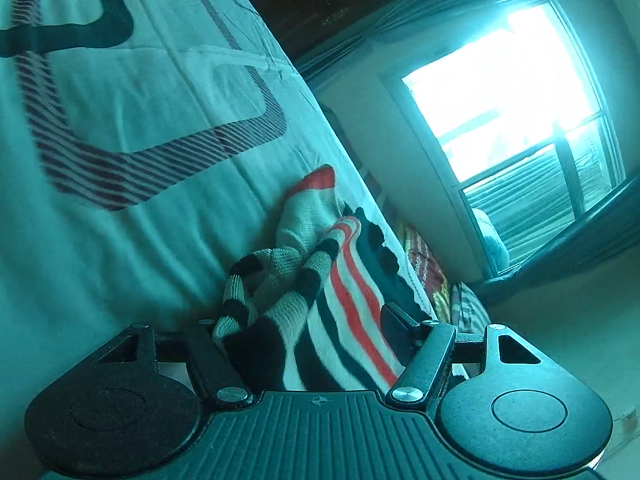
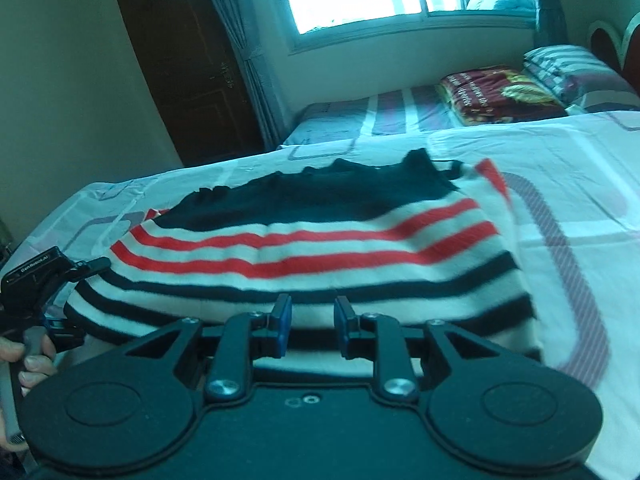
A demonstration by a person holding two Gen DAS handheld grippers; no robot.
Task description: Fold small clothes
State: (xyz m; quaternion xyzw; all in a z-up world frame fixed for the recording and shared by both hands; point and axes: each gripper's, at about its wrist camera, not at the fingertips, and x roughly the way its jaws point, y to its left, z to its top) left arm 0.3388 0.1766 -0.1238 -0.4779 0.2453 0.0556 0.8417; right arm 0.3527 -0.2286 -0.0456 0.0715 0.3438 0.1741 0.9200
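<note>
Left gripper (image 1: 316, 344) has the sweater (image 2: 304, 248) bunched between its jaws — whether it pinches the cloth I cannot tell. Right gripper (image 2: 308, 320) stands unclenched, nothing held, the sweater just ahead of its blue pads (image 2: 282, 322) on the bed (image 2: 580, 168). Folding looks partly done (one sleeve tucked over, more folds likely left). On the left gripper, seen from the right, small white lettering — perhaps "GenRobot.AI".

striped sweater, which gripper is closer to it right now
Left. The left gripper has the striped sweater bunched between its jaws; the right gripper sits at the near hem, jaws open, fabric not between them.
</note>
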